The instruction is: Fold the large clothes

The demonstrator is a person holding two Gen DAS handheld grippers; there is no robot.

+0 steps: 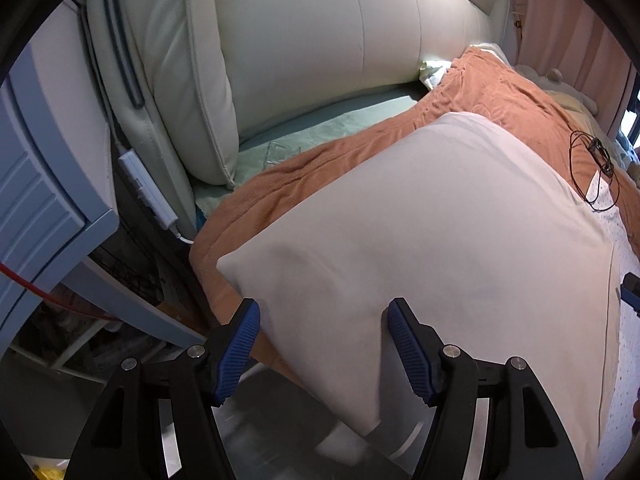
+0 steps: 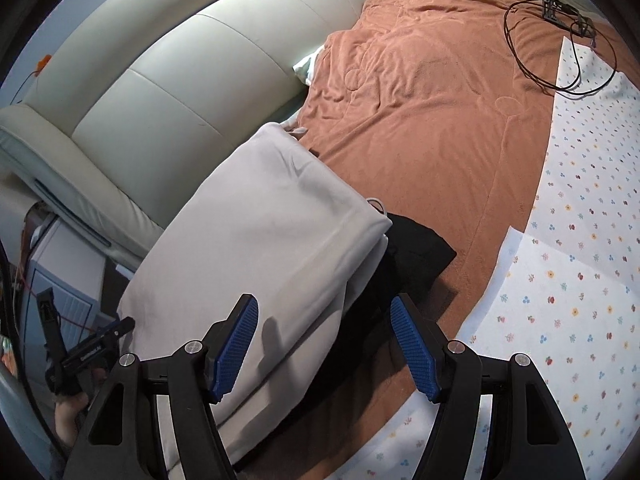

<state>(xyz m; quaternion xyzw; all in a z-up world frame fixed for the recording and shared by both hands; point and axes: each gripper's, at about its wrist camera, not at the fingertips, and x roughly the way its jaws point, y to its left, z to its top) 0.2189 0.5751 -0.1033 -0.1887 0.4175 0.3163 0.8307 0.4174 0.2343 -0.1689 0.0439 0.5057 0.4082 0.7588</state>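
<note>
A large white garment (image 1: 420, 240) lies folded on the orange blanket (image 1: 500, 92) on the bed, its near end hanging over the bed edge. My left gripper (image 1: 322, 312) is open, its blue pads either side of the garment's near edge without closing on it. In the right wrist view the same white garment (image 2: 256, 248) lies as a long folded band, with a black garment (image 2: 416, 252) beside and partly under it. My right gripper (image 2: 322, 310) is open above where white and black cloth meet. The left gripper (image 2: 80, 352) shows at the lower left there.
A cream padded headboard (image 1: 320, 40) runs along the far side. A black cable with a small device (image 2: 560, 12) lies on the blanket. A white flowered sheet (image 2: 568, 240) covers the right part of the bed. A blue-grey cabinet (image 1: 36, 200) and a white power strip (image 1: 148, 188) stand left of the bed.
</note>
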